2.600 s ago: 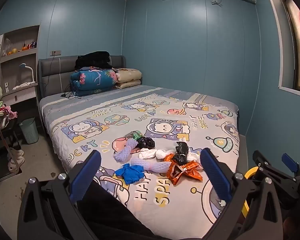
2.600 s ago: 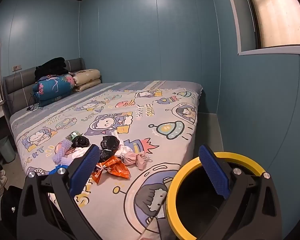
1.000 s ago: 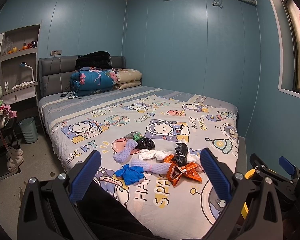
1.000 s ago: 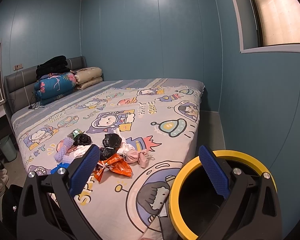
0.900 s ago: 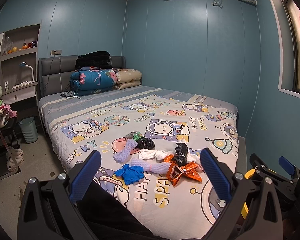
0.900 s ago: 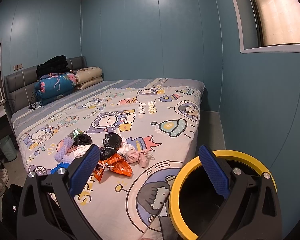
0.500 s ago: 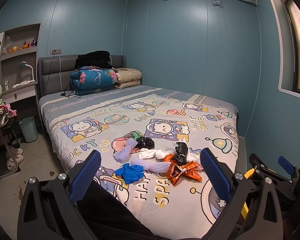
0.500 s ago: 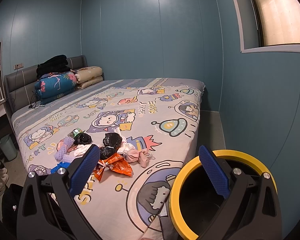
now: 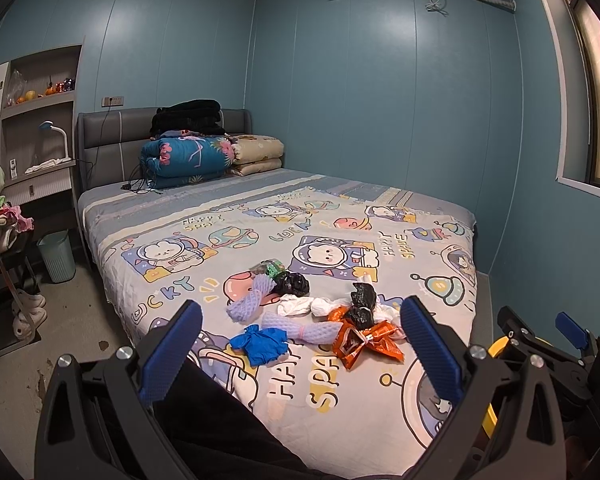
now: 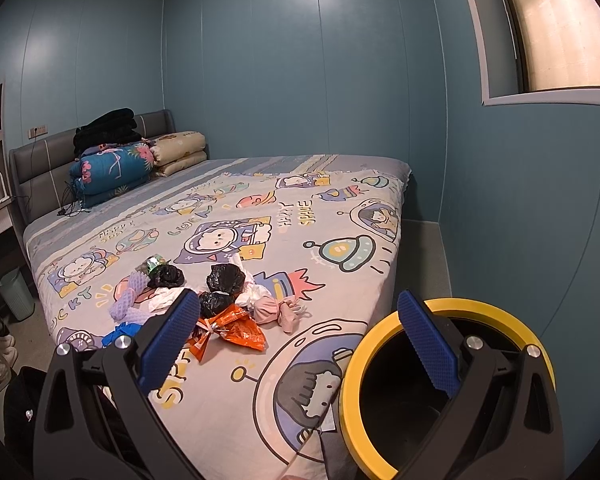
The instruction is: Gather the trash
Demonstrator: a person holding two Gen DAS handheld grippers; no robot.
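My left tongs [image 9: 300, 344] stand wide apart and empty, their blue pads [image 9: 171, 350] framing the litter from above the foot of the bed. My right tongs [image 10: 296, 336] are likewise spread and hold nothing — between their pads I see the bed's corner and, at lower right, the yellow-rimmed bin [image 10: 350, 368] standing just beside the mattress edge.

Step in hand: the approach. No piece is yet gripped, and as far as I can see into the bin, it holds nothing.

The trash lies in one loose cluster on the cartoon-print bedsheet [image 9: 340, 412], near the foot end. Nearest the left tongs is a crumpled blue glove [image 9: 262, 344]; beside it lie an orange foil wrapper [image 9: 364, 342], two purple foam nets [image 9: 248, 298], white tissue [image 9: 298, 305] and two knotted black bags [image 9: 291, 283], with a green-labelled wrapper [image 9: 269, 269] at the far edge. From the right wrist a pink wad [image 10: 272, 311] shows on the bin side of the heap.

Next move, as I judge it: lower one pair of tongs onto a single outlying piece — the pink wad or the orange wrapper for the right, the glove for the left — close on its bulk without pinching the sheet, then carry it over the yellow rim and release. The items touch or overlap, so a neighbour may be dragged along.
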